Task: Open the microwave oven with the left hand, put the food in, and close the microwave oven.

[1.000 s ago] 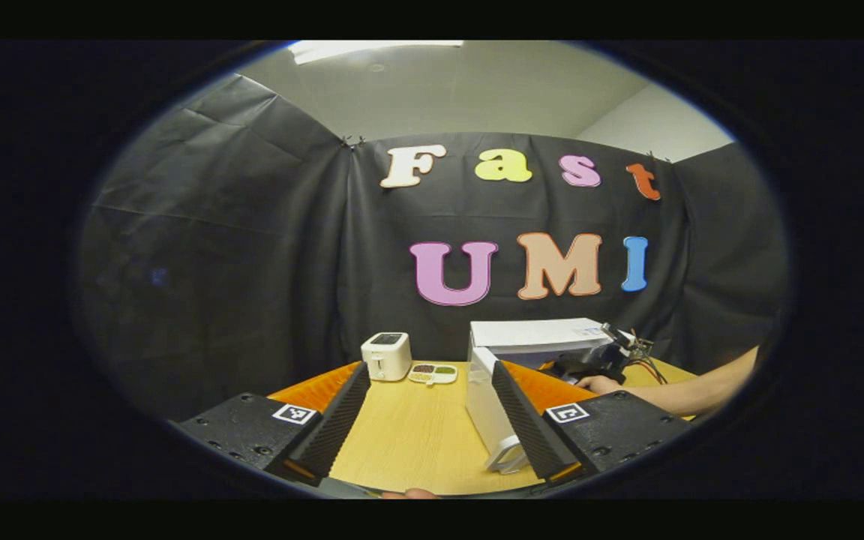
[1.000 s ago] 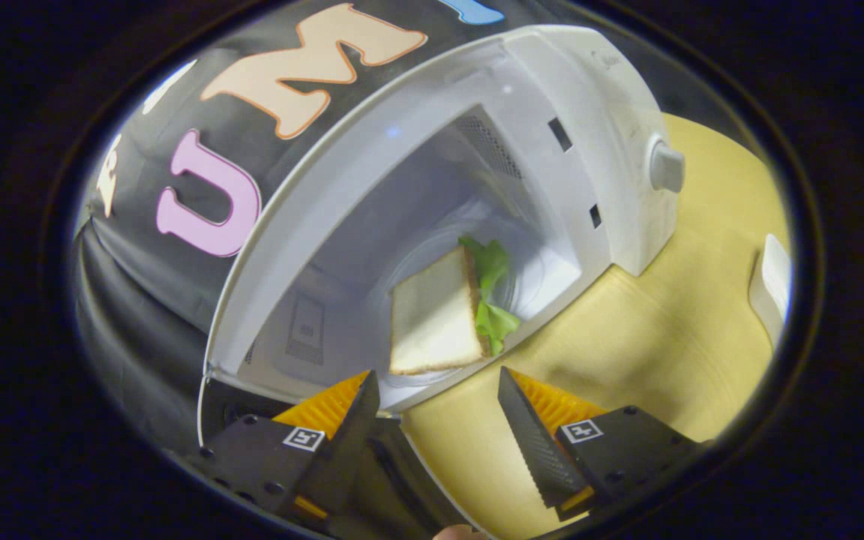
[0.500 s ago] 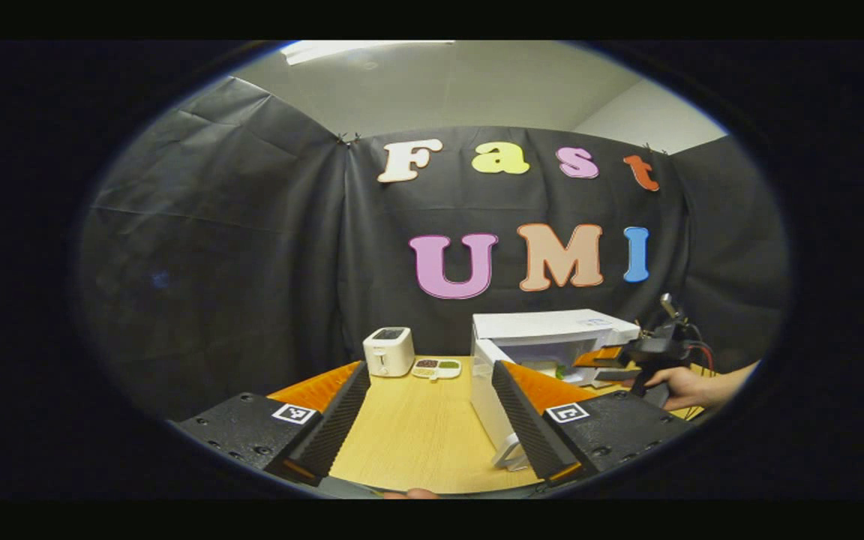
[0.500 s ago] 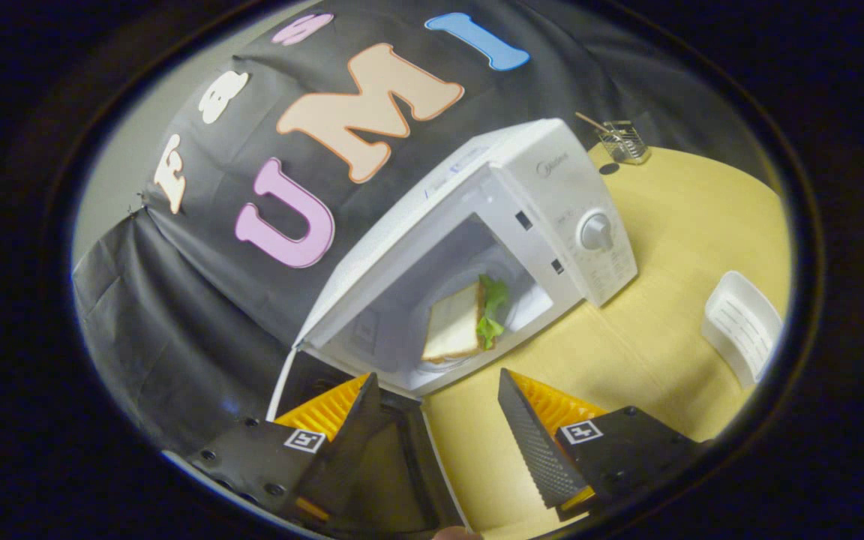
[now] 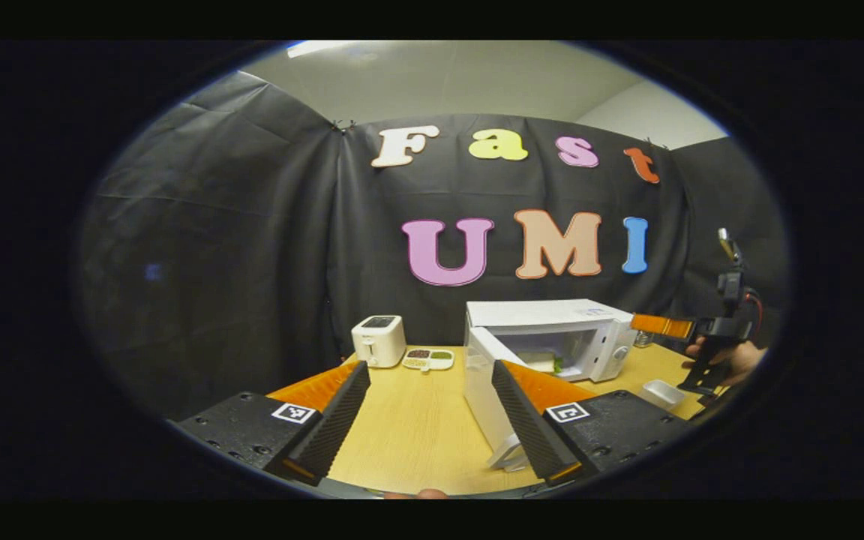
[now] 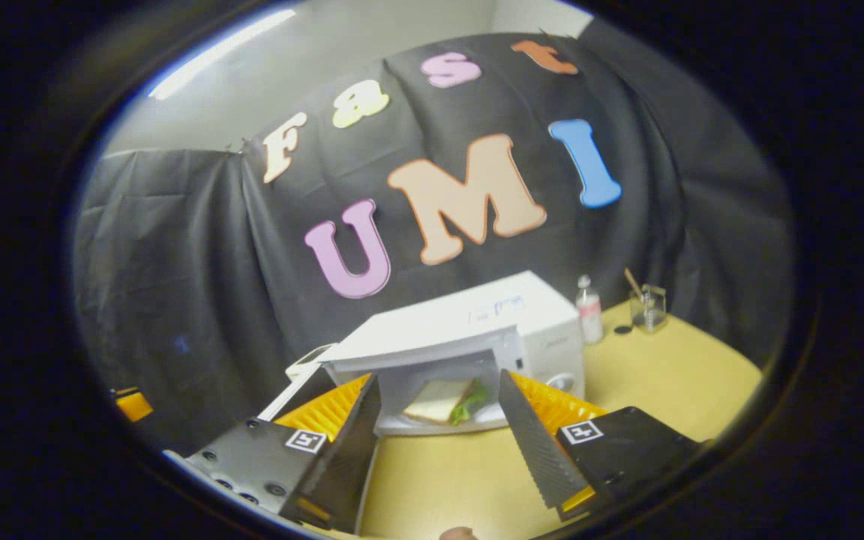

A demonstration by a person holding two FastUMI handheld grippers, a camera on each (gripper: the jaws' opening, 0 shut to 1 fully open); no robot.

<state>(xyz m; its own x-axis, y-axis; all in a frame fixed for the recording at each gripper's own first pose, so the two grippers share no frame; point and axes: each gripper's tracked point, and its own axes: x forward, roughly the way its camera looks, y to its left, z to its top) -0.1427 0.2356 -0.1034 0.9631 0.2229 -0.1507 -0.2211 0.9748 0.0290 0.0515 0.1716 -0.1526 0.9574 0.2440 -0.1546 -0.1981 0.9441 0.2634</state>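
Both tools open; right tool [image 6: 438, 442] now withdrawn from microwave [image 6: 477, 330]

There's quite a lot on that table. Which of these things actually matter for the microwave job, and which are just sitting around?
Part of the job:
microwave
its open door
sandwich inside
left gripper
right gripper

Just lying about:
toaster
snack tray
white tray
bottle
glass holder

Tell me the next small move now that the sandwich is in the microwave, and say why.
Probably swing the open door shut with the left gripper. The sandwich already lies inside the microwave, the right gripper is open, holds nothing and sits outside the cavity, and the door's edge stands just by the left gripper's fingers.
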